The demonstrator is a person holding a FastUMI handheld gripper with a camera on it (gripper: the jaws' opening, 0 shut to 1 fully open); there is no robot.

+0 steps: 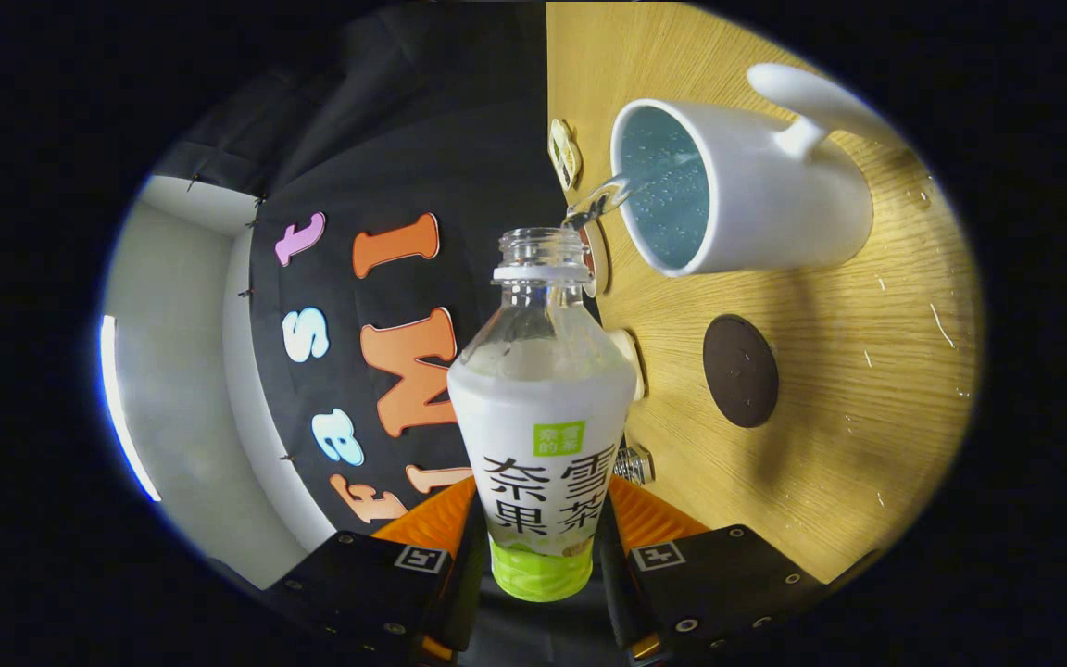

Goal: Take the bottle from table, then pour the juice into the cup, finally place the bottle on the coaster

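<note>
The table is light wood with a fine, even grain and a few small pale specks and scratches on its surface. A white mug with a blue inside stands on it, its handle turned away from the round dark coaster, which lies flat near the mug but apart from it. Along the table's edge sit a few small pale fittings; what they are cannot be told.

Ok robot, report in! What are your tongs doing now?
Tongs shut on bottle, tipped. Clear juice streaming from its open mouth into white cup. Dark coaster bare beside the cup. Nothing in the way.
</note>
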